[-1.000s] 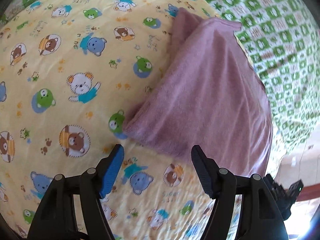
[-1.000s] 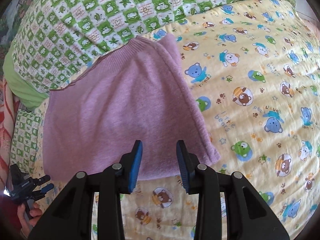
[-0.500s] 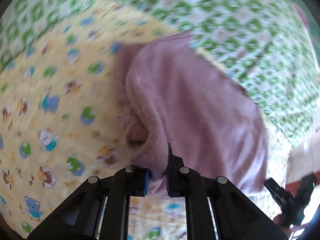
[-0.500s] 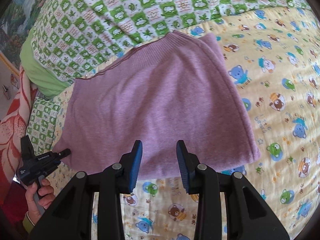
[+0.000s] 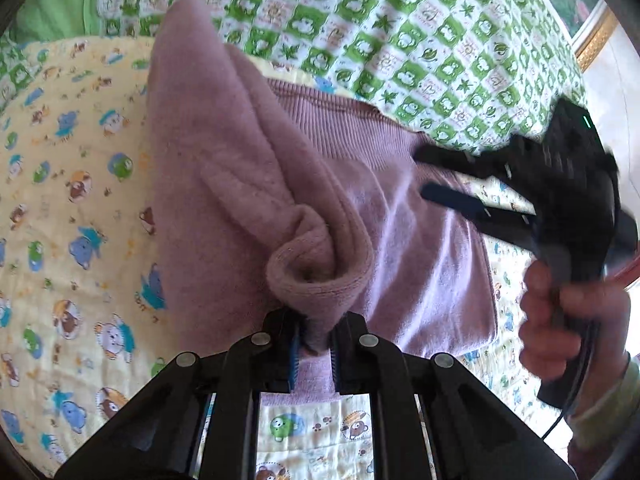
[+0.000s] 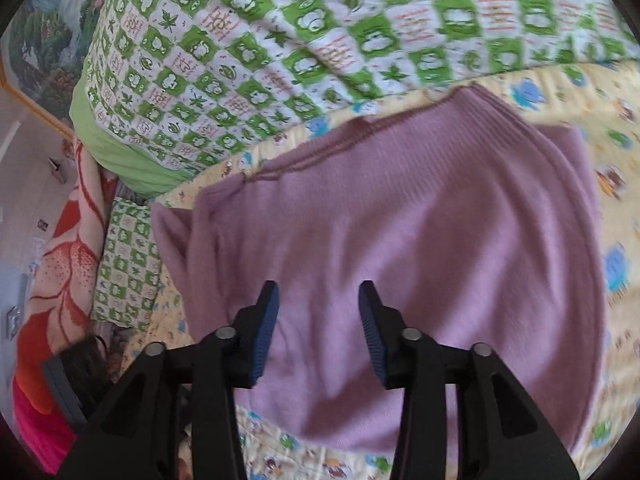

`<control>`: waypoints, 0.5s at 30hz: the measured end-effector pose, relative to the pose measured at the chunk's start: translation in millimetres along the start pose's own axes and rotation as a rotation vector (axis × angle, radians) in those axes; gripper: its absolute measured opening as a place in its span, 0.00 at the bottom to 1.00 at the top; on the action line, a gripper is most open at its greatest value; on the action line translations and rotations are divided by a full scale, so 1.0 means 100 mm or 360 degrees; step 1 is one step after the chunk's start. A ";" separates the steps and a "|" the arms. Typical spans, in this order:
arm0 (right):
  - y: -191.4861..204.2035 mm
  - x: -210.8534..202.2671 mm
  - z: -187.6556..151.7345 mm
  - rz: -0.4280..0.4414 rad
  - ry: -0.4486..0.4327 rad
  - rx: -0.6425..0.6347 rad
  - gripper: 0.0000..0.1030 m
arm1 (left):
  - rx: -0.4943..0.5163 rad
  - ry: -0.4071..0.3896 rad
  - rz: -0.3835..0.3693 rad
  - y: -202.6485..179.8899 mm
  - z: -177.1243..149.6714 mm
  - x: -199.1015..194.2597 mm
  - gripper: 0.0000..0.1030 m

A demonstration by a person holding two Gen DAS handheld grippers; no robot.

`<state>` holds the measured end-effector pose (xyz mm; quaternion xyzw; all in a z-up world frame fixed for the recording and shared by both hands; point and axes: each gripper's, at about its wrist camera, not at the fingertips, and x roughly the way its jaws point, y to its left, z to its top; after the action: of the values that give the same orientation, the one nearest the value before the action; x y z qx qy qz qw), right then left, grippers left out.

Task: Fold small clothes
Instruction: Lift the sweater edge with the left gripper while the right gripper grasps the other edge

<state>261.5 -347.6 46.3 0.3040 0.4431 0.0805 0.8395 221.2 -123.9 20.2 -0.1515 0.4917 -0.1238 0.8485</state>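
Note:
A small mauve knit garment (image 6: 420,240) lies on a yellow sheet printed with cartoon bears (image 5: 72,208). My left gripper (image 5: 314,344) is shut on a bunched corner of the garment (image 5: 316,272), which is lifted and folded back over the rest. My right gripper (image 6: 316,320) hovers over the garment's near part; its jaws are opening and no cloth is pinched between them. The left wrist view also catches the right gripper (image 5: 444,176), blurred, above the garment's right side, with a hand (image 5: 568,320) on its grip.
A green-and-white checked quilt (image 6: 304,40) lies heaped behind the garment. A green pillow (image 6: 120,152) and a red floral blanket (image 6: 60,280) sit at the bed's left edge in the right wrist view. A framed picture (image 5: 576,4) hangs on the wall.
My left gripper went from open to shut on the garment's corner, then lifted and carried it across the cloth. My right gripper swung over the garment and its jaws widened.

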 end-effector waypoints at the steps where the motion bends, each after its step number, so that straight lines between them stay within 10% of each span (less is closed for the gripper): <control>1: 0.03 0.09 0.07 0.0037 0.0035 -0.0006 0.54 | -0.0006 0.0003 -0.0004 0.00 0.02 0.06 0.10; 8: 0.53 0.76 0.32 0.0335 0.0251 -0.0162 0.77 | -0.0022 0.0018 -0.0027 0.06 0.03 0.13 0.10; 15: 0.97 1.32 0.47 0.0470 0.0392 -0.0282 0.77 | -0.0010 0.0025 -0.0028 0.12 0.04 0.13 0.10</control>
<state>390.1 -237.1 30.5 0.2786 0.4841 0.2778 0.7816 231.7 -116.6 7.1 -0.1576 0.4975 -0.1309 0.8429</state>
